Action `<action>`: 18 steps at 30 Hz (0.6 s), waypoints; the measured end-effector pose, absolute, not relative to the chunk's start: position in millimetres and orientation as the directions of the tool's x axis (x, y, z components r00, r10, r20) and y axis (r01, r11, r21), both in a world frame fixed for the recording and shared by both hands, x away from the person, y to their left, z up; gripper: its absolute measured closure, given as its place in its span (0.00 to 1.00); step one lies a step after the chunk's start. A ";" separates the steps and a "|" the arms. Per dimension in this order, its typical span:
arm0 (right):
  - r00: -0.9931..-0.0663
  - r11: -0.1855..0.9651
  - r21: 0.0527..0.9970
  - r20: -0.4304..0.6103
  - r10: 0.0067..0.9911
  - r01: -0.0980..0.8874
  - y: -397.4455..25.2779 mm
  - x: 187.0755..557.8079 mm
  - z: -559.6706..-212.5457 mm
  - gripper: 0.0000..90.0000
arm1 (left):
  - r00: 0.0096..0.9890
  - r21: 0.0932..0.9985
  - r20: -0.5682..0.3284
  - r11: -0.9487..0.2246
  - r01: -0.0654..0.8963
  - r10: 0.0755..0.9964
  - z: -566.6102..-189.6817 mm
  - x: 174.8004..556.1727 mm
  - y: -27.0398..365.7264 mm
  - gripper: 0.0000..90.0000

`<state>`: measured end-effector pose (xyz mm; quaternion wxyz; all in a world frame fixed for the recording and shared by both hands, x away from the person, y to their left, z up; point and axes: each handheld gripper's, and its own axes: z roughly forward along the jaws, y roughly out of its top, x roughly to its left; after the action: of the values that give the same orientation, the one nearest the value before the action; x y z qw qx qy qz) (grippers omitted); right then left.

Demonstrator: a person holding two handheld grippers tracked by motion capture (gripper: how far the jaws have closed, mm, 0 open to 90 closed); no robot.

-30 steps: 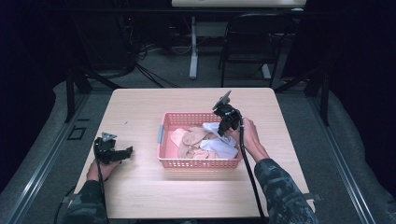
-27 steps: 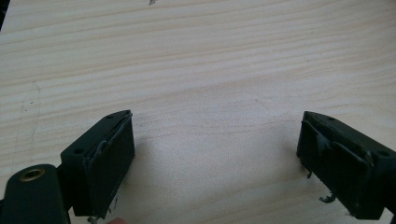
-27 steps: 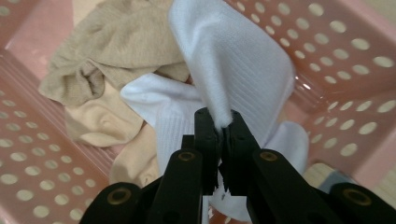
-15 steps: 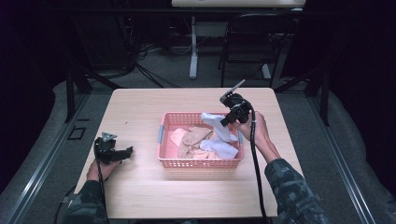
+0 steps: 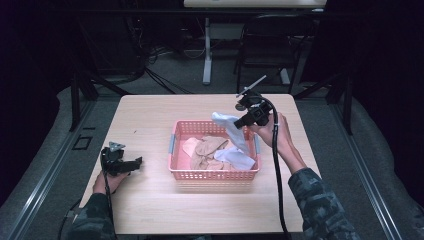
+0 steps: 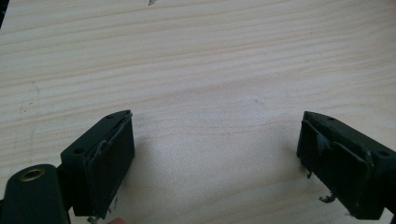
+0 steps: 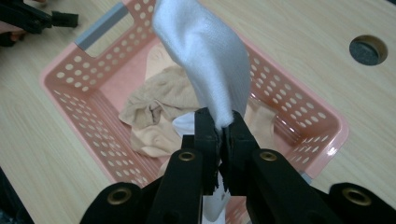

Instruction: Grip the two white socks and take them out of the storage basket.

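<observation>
Our right gripper (image 7: 223, 128) has its jaws pinched tight on a white sock (image 7: 205, 60), holding it up over the pink basket (image 5: 176, 150). Our left gripper (image 6: 215, 158) rests on the worktop (image 5: 150, 115), well apart, jaws wide and holding nothing.

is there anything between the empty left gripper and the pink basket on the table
Nothing visible: bare table lies between the open left gripper and the pink basket. The right gripper holds a white sock over the basket.

From my seat, the white knitted cloth (image 7: 205, 60) runs off the right gripper view's top edge, its pinched end hidden between the jaws. It covers part of the crumpled beige cloth (image 7: 154, 116) beneath.
</observation>
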<state>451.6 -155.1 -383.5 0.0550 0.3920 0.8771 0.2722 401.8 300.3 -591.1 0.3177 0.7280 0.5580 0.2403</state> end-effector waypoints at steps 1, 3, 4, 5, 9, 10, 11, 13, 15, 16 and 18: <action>-0.687 0.543 0.524 0.118 0.717 0.656 -155.0 451.0 -380.9 0.96 | 0.262 0.731 -0.005 -0.175 0.660 0.965 -591.1 401.8 300.3 0.12; -0.690 0.540 0.536 0.116 0.714 0.649 -155.5 449.2 -374.0 0.96 | 0.262 0.731 -0.004 -0.176 0.660 0.965 -591.1 401.8 300.3 0.12; -0.691 0.538 0.541 0.116 0.714 0.647 -155.8 448.4 -371.4 0.96 | 0.262 0.731 -0.004 -0.176 0.660 0.965 -591.1 401.8 300.4 0.12; -0.693 0.538 0.546 0.115 0.712 0.643 -156.6 447.8 -368.7 0.96 | 0.263 0.732 -0.004 -0.177 0.659 0.965 -591.1 401.9 300.5 0.12; -0.697 0.540 0.548 0.115 0.708 0.638 -159.1 446.5 -362.5 0.96 | 0.262 0.730 -0.004 -0.176 0.660 0.965 -591.1 401.7 300.4 0.12; -0.693 0.527 0.562 0.119 0.711 0.637 -160.9 445.5 -359.5 0.96 | 0.263 0.731 -0.004 -0.177 0.659 0.965 -591.1 401.7 300.3 0.12; -0.696 0.530 0.563 0.118 0.708 0.635 -161.9 445.3 -358.0 0.96 | 0.263 0.731 -0.004 -0.176 0.659 0.965 -591.1 401.7 300.3 0.12; -0.696 0.524 0.571 0.121 0.708 0.632 -163.7 443.8 -354.9 0.96 | 0.263 0.730 -0.005 -0.176 0.660 0.965 -591.0 401.7 300.3 0.12; -0.700 0.523 0.578 0.120 0.704 0.626 -165.3 442.4 -351.9 0.96 | 0.263 0.730 -0.005 -0.176 0.660 0.965 -591.1 401.8 300.3 0.12; -0.700 0.522 0.581 0.119 0.704 0.625 -165.9 441.7 -350.2 0.96 | 0.263 0.730 -0.004 -0.176 0.660 0.965 -591.1 401.8 300.4 0.12; -0.701 0.522 0.586 0.114 0.704 0.619 -167.2 440.5 -346.3 0.96 | 0.263 0.730 -0.005 -0.176 0.660 0.965 -591.1 401.8 300.3 0.12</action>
<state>440.5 -167.2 -346.3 0.0687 0.3802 0.8697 0.3070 401.8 300.3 -591.1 0.3176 0.7284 0.5577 0.2399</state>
